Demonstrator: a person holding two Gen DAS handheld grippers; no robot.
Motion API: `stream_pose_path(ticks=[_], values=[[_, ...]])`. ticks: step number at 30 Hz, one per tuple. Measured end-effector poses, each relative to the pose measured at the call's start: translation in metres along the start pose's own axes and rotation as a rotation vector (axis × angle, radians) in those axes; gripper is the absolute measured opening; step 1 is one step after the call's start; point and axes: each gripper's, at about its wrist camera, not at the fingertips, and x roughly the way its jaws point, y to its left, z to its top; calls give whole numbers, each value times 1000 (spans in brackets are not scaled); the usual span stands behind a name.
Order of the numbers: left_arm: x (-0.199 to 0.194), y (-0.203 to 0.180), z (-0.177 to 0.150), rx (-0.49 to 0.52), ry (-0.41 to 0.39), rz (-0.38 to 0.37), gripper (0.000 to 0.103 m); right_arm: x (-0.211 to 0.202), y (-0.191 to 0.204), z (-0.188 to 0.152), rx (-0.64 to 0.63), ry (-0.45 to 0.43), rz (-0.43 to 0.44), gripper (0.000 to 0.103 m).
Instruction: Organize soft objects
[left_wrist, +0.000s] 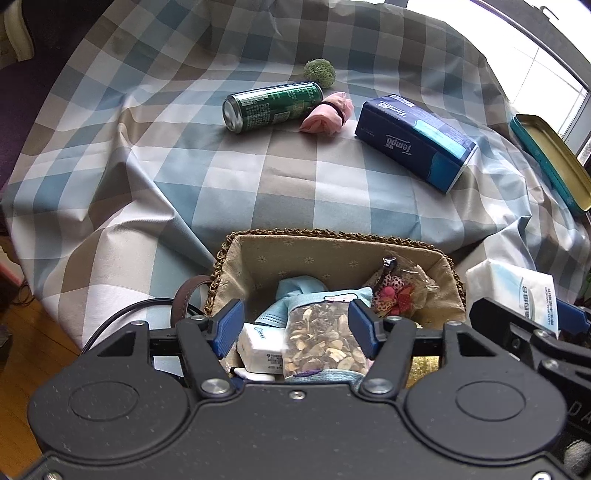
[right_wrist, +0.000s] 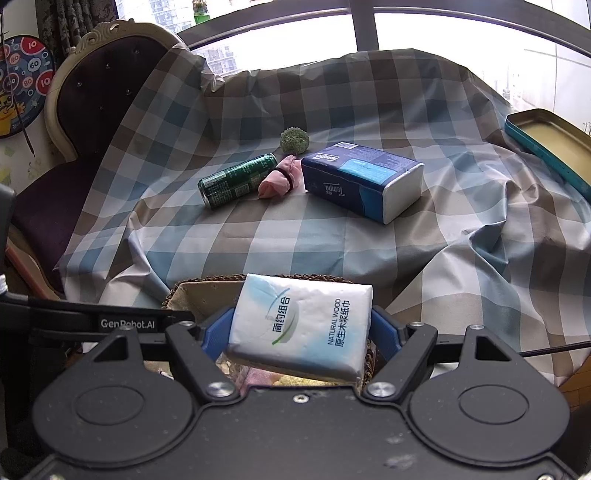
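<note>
Over the basket (left_wrist: 332, 242), left wrist view: left gripper (left_wrist: 295, 325) hangs w/ jaws spread wide, nothing between the pads; blue pads straddle the contents w/o contact, as far as can be told. Basket is woven, cloth-lined, at near edge of the checked cloth (left_wrist: 184, 177); holds a clear bag of dried slices (left_wrist: 319, 341), a small white tissue pack (left_wrist: 258, 347), a light blue fabric item (left_wrist: 306, 291) and a crinkly packet w/ red and spotted contents (left_wrist: 399, 291); soft goods look gathered here by design, so basket reads as the collection point. Far side of cloth: green can (left_wrist: 273, 105) on its side, pink rolled cloth (left_wrist: 327, 112) touching can's far end, green pompom (left_wrist: 319, 70) just behind, navy tissue box (left_wrist: 415, 138) to the right; teal tin (left_wrist: 550, 158) at far right edge. Right gripper w/ its white load visible at near right.

Right wrist view: right gripper (right_wrist: 301, 332) is pinching a white soft tissue pack (right_wrist: 301, 326) across its short sides; pack sits tilted, sides slightly squeezed, directly above basket rim (right_wrist: 207, 282); judged a carry-and-drop posture, pack held high enough to clear the rim. Same far items seen: can, pink roll, pompom, navy box, tin; chair (right_wrist: 99, 96) and dartboard (right_wrist: 26, 85) at far left.

Assessment: task partway; pink roll, pompom and navy box not yet collected; can and tin are rigid, prob. to stay out.
</note>
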Motion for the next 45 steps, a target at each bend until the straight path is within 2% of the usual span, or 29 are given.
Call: stream_pose_path(ticks=[8, 22, 45], values=[[2, 2, -2, -8, 4, 14, 59, 4, 3, 10, 29, -35, 54, 84], [2, -2, -5, 10, 5, 22, 59, -3, -1, -1, 8, -20, 7, 84], [-1, -4, -7, 38, -23, 107, 61, 1, -3, -3, 23, 7, -1, 84]])
